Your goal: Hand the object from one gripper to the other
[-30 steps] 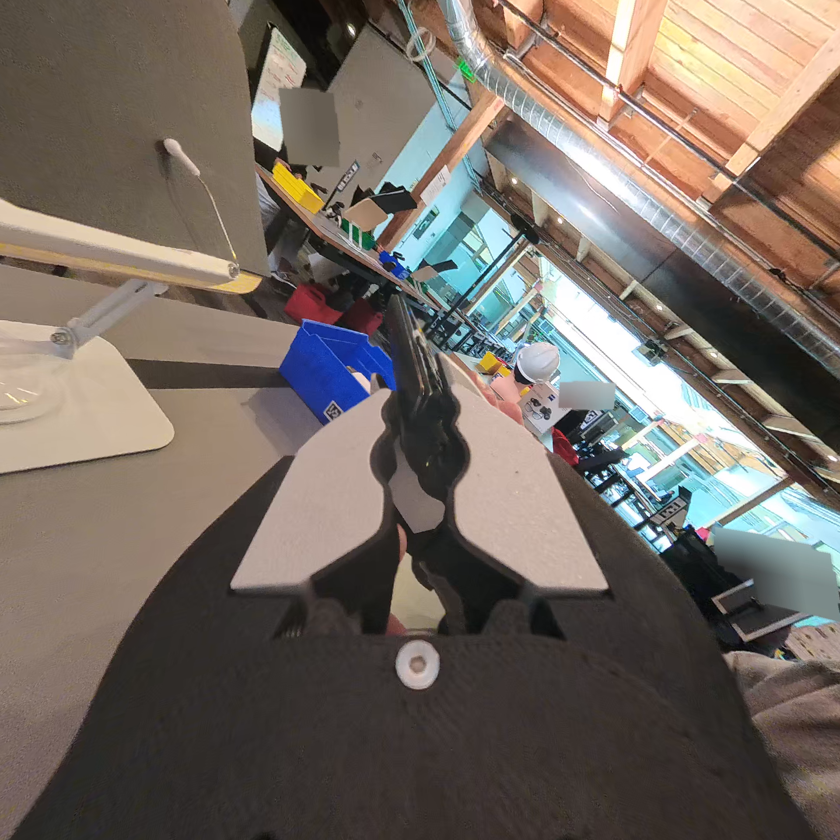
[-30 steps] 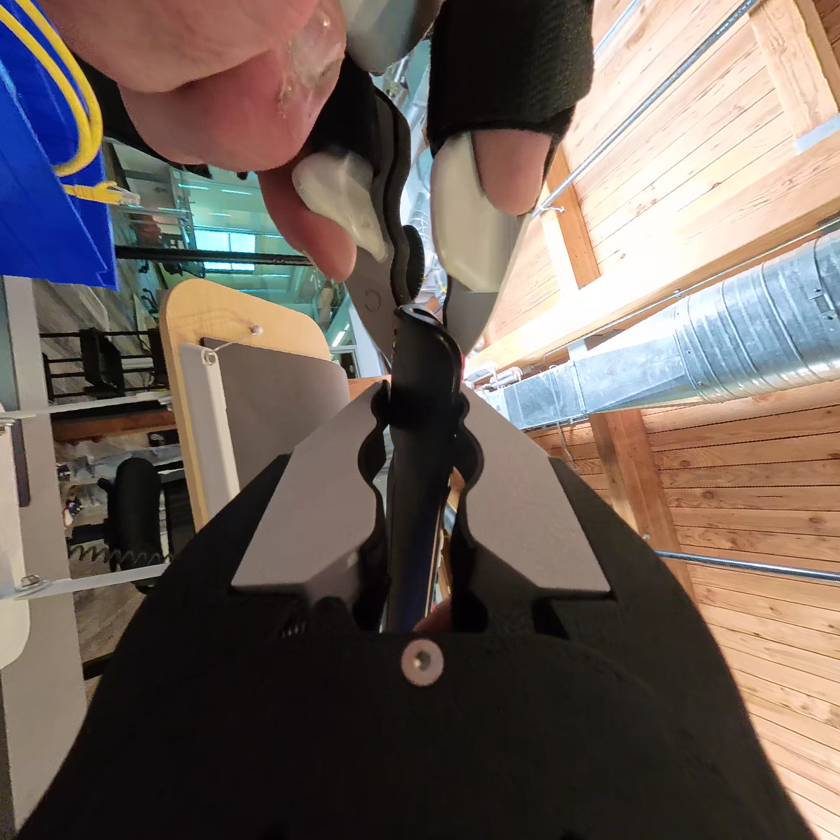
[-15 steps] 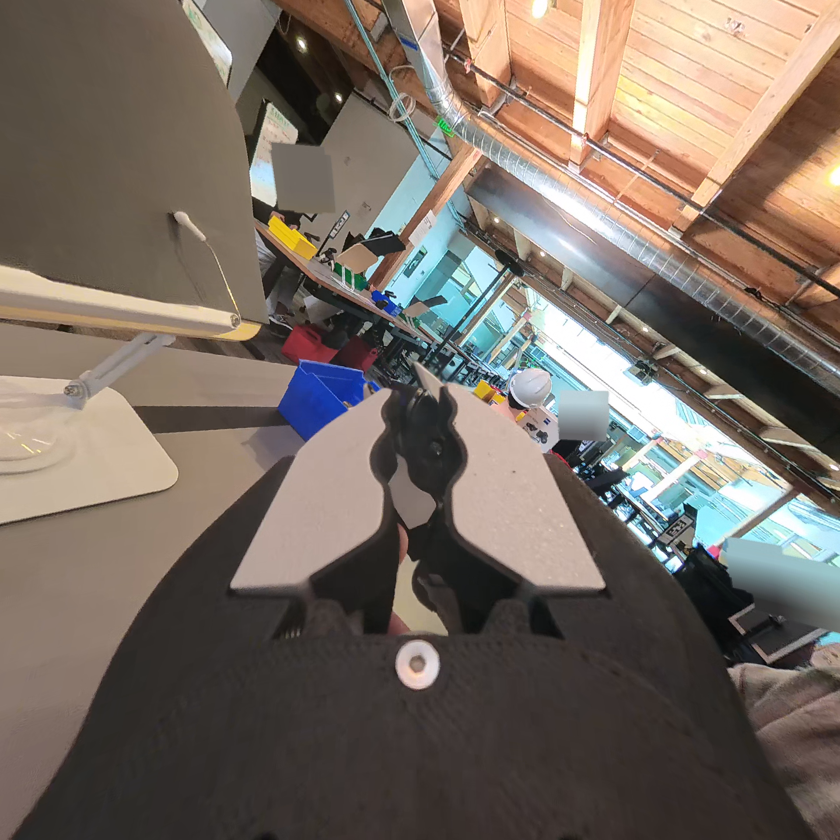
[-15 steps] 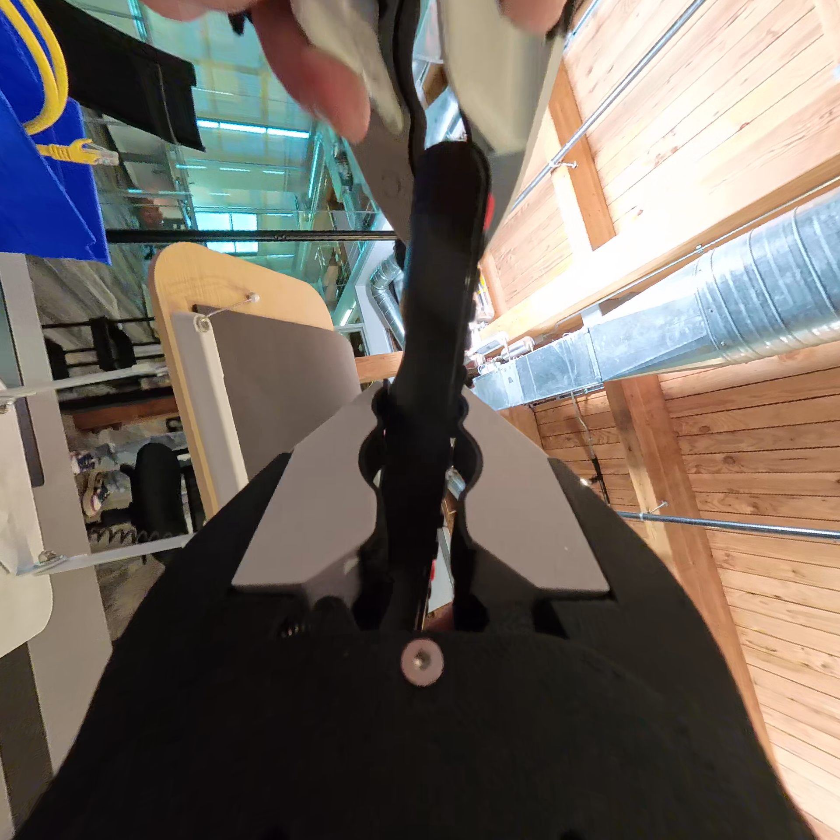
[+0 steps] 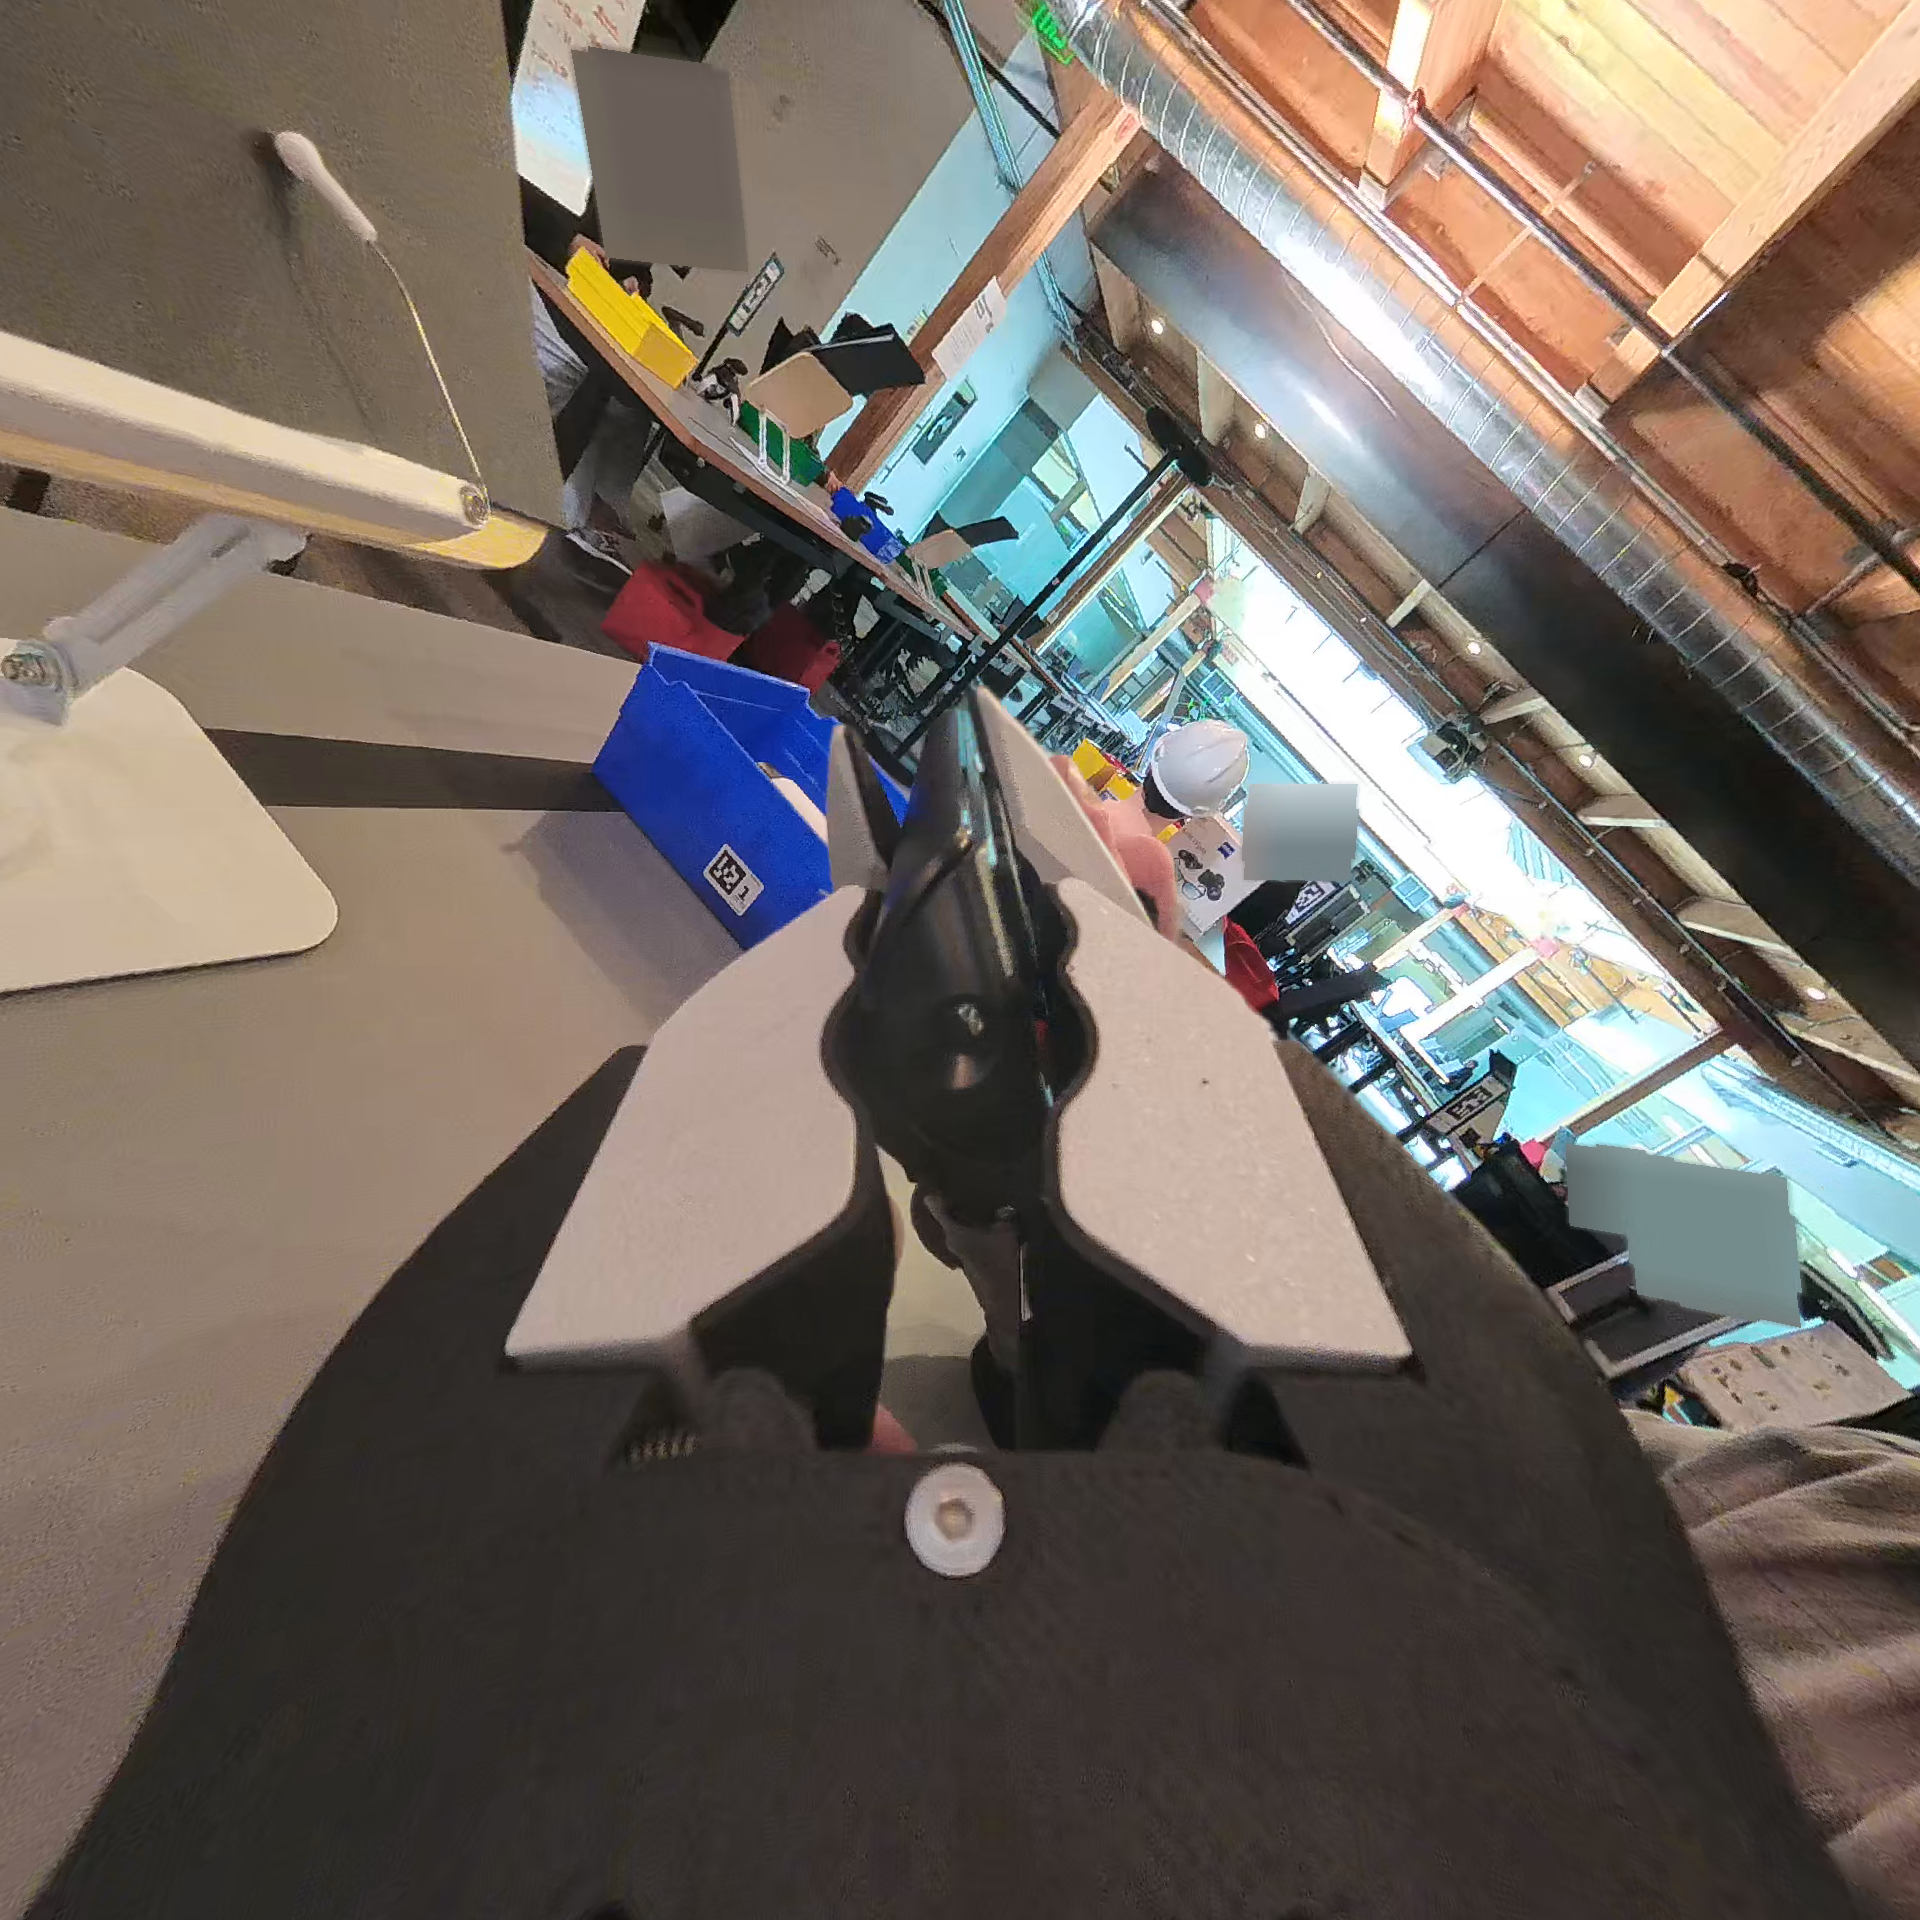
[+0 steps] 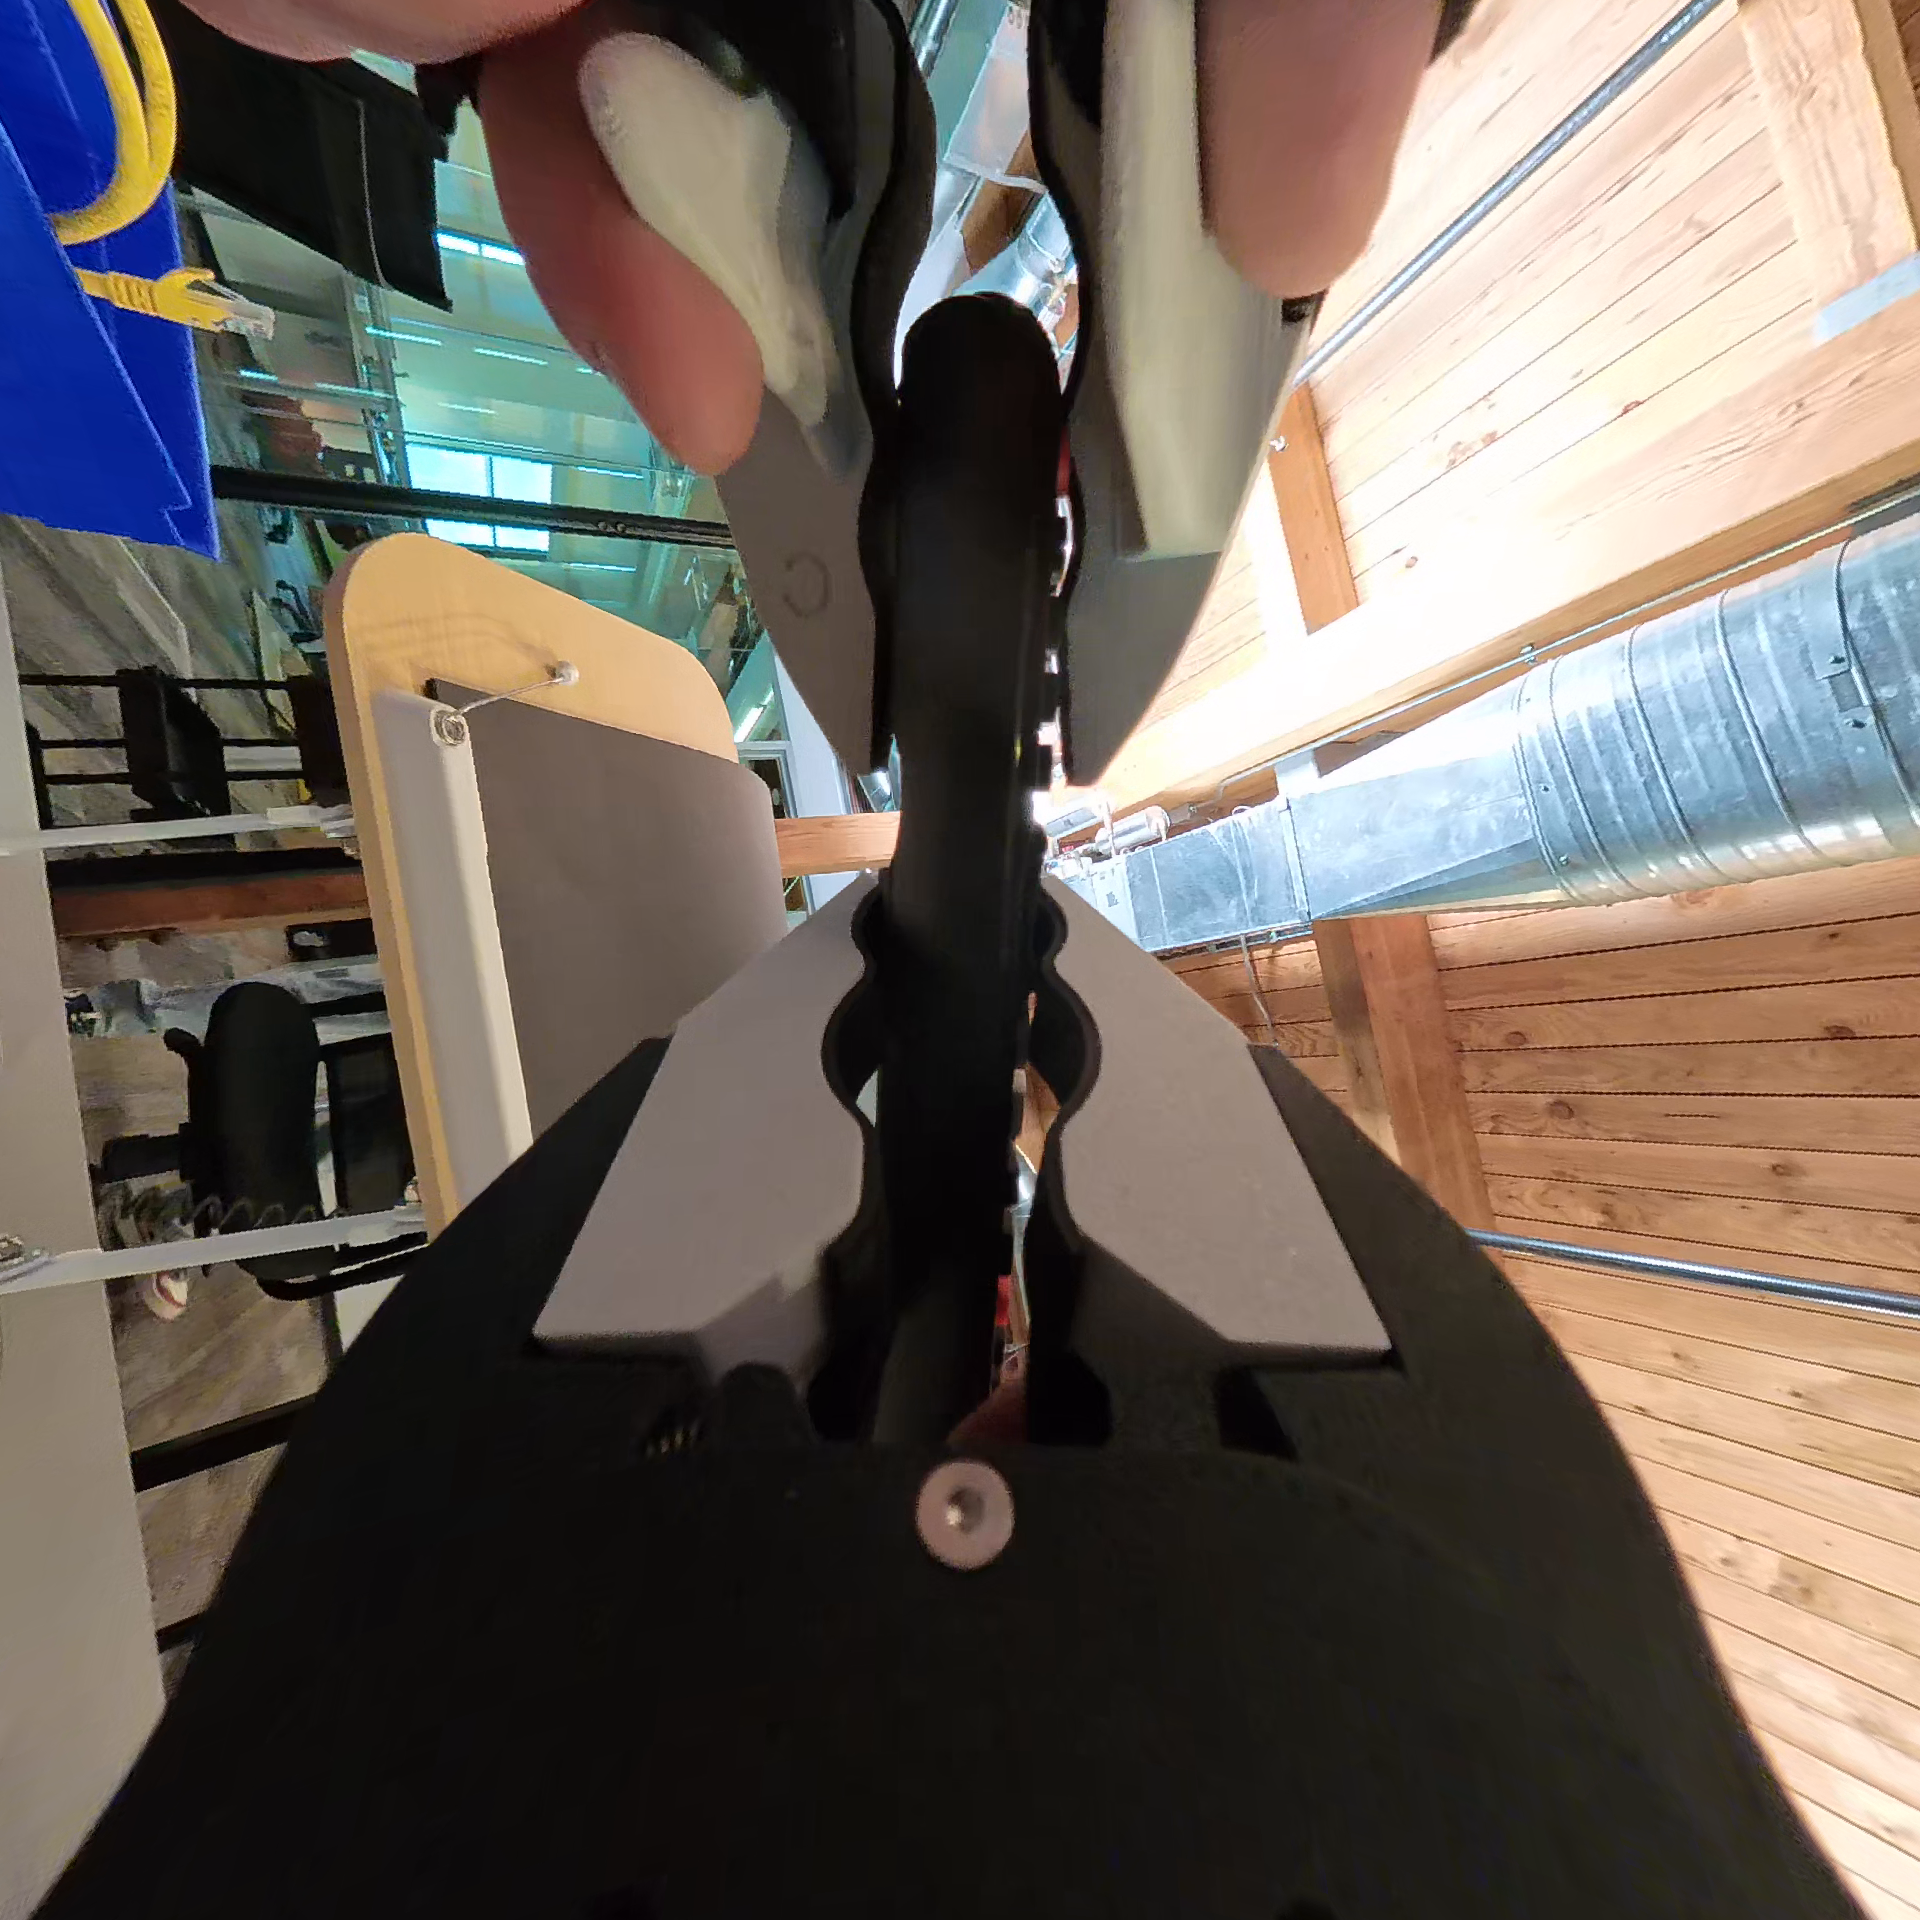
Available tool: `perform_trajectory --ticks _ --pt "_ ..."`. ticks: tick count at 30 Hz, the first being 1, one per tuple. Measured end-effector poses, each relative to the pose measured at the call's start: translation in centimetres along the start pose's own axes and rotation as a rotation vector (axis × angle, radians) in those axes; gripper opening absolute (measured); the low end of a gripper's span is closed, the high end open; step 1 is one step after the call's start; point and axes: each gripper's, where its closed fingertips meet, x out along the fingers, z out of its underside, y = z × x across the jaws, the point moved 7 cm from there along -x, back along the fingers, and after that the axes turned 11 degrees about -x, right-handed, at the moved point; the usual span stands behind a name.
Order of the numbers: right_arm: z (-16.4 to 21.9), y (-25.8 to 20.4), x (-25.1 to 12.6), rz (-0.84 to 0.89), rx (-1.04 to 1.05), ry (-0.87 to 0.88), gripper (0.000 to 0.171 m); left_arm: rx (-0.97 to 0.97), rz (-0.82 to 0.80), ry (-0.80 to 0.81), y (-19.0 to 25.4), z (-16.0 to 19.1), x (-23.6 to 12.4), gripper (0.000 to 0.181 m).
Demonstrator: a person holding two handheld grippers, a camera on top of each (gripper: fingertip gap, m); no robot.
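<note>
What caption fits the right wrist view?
Mid-handover: right gripper shut on a black tool, whose far end sits between the left gripper fingers.

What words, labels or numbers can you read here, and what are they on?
White sticker on the blue plastic bin: a square code and a digit, not repeated.
Whiteboard handwriting, paper on the wooden post, far black-and-white sign: too small or blurred.
Black handled tool: no writing shows.
</note>
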Motion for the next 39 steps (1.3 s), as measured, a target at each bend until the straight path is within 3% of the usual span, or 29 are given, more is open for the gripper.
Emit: perform_trajectory --ticks 4,8,12,16,21,24,27,31,33,37,39 --pt "0.1 0.2 0.1 -0.019 0.040 0.001 0.026 0.036 -0.023 0.045 0.1 0.0 -0.2 0.025" --pt "0.7 0.8 0.3 -0.041 0.102 -0.020 0.058 0.045 0.002 0.140 0.4 -1.5 -1.1 0.025" --pt "2.3 2.9 0.1 0.012 0.362 -0.009 0.065 0.038 0.124 0.280 0.9 -3.5 -2.3 0.025" --pt "5.3 5.1 0.1 0.005 0.973 0.016 0.066 0.034 0.287 0.429 0.8 -4.3 -3.0 0.025" --pt "7.3 5.2 1.0 -0.234 1.922 0.251 0.077 0.067 0.441 0.450 0.5 -3.1 -1.0 0.025" --pt "8.2 4.5 1.2 -0.311 2.213 0.320 0.071 0.097 0.519 0.395 0.4 -1.7 0.7 0.025" --pt "8.1 4.3 1.2 -0.393 2.333 0.435 0.064 0.114 0.560 0.378 0.1 -0.6 2.3 0.025" --pt "7.2 4.4 1.1 -0.438 2.314 0.465 0.045 0.111 0.586 0.399 -0.3 0.3 3.8 0.025" --pt "7.4 4.5 0.9 -0.397 2.326 0.468 0.023 0.111 0.586 0.405 -0.3 0.7 4.5 0.025" --pt "7.9 4.6 0.8 -0.370 2.281 0.423 0.022 0.069 0.597 0.385 -0.6 1.1 5.5 0.026" --pt "8.1 4.8 0.7 -0.357 2.187 0.380 0.021 0.036 0.506 0.380 -1.2 0.8 5.9 0.038"
